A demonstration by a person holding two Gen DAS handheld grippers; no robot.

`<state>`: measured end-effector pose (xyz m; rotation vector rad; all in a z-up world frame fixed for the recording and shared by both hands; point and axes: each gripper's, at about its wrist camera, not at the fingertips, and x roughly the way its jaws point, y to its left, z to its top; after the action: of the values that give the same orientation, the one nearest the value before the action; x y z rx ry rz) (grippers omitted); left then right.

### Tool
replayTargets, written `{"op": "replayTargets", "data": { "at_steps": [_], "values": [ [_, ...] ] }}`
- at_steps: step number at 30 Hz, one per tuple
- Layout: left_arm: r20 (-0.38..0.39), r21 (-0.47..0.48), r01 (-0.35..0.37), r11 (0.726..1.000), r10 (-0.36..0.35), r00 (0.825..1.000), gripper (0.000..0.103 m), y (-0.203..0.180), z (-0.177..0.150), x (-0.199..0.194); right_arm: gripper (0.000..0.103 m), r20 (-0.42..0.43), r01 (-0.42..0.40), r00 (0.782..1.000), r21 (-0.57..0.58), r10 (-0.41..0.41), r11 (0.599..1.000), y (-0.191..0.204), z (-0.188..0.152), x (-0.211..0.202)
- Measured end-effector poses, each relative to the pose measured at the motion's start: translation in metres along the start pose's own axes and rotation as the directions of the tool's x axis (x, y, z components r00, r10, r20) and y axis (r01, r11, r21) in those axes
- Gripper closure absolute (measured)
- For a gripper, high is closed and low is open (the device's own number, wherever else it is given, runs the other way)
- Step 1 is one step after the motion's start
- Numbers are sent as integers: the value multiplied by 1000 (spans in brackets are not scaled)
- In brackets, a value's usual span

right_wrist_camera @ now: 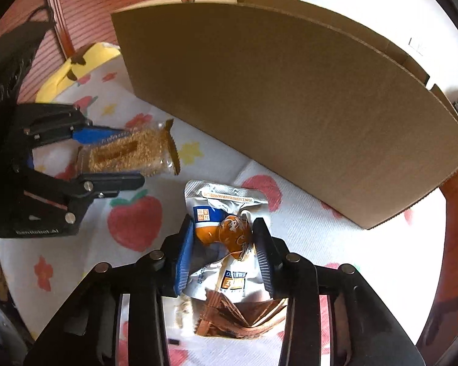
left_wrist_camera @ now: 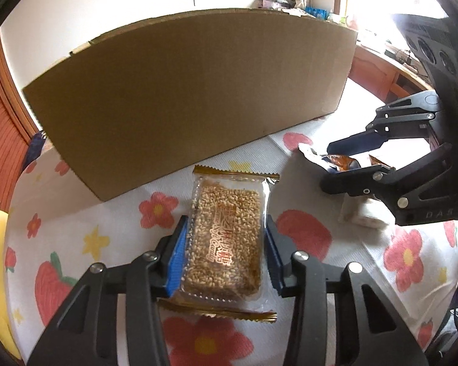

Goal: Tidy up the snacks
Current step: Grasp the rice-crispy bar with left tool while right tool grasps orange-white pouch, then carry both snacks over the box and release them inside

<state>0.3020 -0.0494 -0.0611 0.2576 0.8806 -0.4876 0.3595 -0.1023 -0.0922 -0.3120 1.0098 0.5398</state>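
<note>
A: Start with the biggest thing, the cardboard box (left_wrist_camera: 186,91). It stands on the flower-print surface (left_wrist_camera: 113,238), and both snacks are in front of its near wall, not yet inside.

B: And the sesame bar (left_wrist_camera: 226,238)?

A: Just in front of the box, between the pads of the left claw (left_wrist_camera: 226,241). The pads press its long edges, so it looks gripped. I'd judge it light, stiff and brittle: held across the middle is right, but a hard squeeze could crack it, and the clear wrapper looks slippery.

B: The other one?

A: The foil pouch (right_wrist_camera: 226,228), to the right of the bar and also in front of the box. The right claw (right_wrist_camera: 224,247) is closed on its middle. It looks soft and crinkly, so it will buckle rather than break; grip the filled body, not the flat seal. A copper-coloured wrapper (right_wrist_camera: 244,314) lies under that claw, apparently loose.
</note>
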Motion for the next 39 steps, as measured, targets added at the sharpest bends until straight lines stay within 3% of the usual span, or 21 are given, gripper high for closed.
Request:
{"op": "replayTargets", "data": {
  "at_steps": [20, 39],
  "values": [
    [145, -40, -11, 999, 17, 989, 60, 2, 5, -68, 65, 144, 14, 990, -4, -13, 1000, 12, 3, -73],
    [304, -43, -34, 998, 46, 952, 60, 24, 62, -113, 65, 316, 48, 948, -4, -45, 999, 2, 40, -132]
  ]
}}
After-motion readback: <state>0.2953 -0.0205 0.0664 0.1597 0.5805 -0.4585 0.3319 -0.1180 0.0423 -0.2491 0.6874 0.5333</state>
